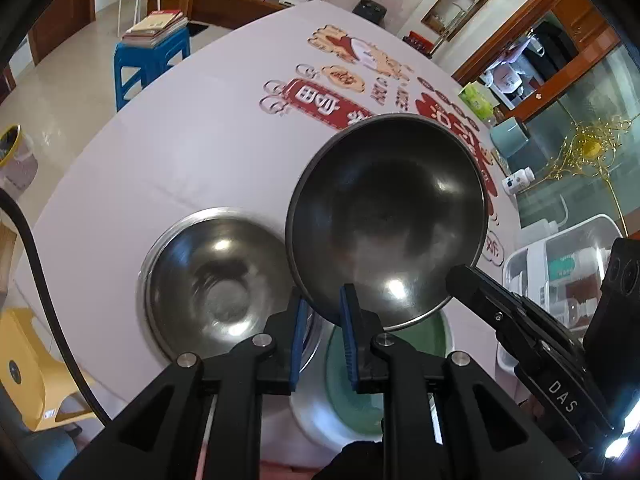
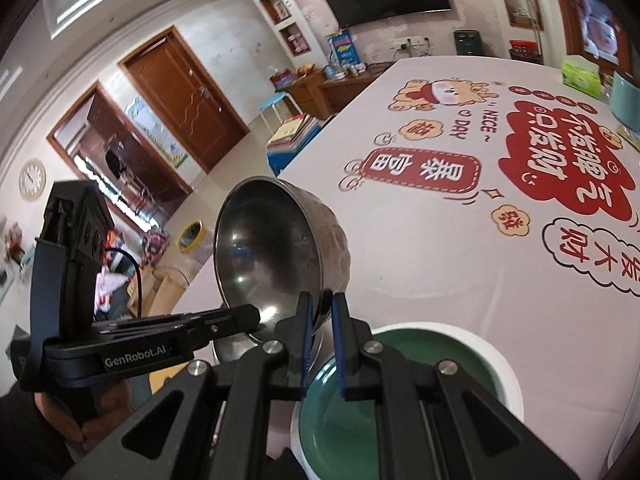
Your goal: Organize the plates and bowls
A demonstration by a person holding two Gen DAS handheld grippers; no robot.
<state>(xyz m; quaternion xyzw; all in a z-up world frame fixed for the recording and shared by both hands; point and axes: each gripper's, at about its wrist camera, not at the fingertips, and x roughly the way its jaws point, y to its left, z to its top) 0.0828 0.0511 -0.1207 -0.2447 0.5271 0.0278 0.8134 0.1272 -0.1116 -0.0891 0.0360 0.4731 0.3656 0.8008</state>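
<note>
My right gripper (image 2: pixel 321 322) is shut on the rim of a steel bowl (image 2: pixel 276 240) and holds it tilted above the table; the same bowl (image 1: pixel 388 216) fills the left wrist view, with the right gripper's finger (image 1: pixel 468 280) at its lower right edge. My left gripper (image 1: pixel 323 312) has its blue pads on either side of that bowl's near rim, a small gap showing. A second steel bowl (image 1: pixel 216 280) rests on the table to the left. A green plate with a white rim (image 2: pixel 440 360) lies under both grippers; it also shows in the left wrist view (image 1: pixel 428 340).
The table (image 1: pixel 180 152) wears a pale cloth with red cartoon prints. A clear storage box (image 1: pixel 560 264), a small white bottle (image 1: pixel 518 180), a teal container (image 1: pixel 508 136) and a tissue pack (image 1: pixel 476 98) stand along its right edge. A blue stool with books (image 1: pixel 154 48) stands beyond.
</note>
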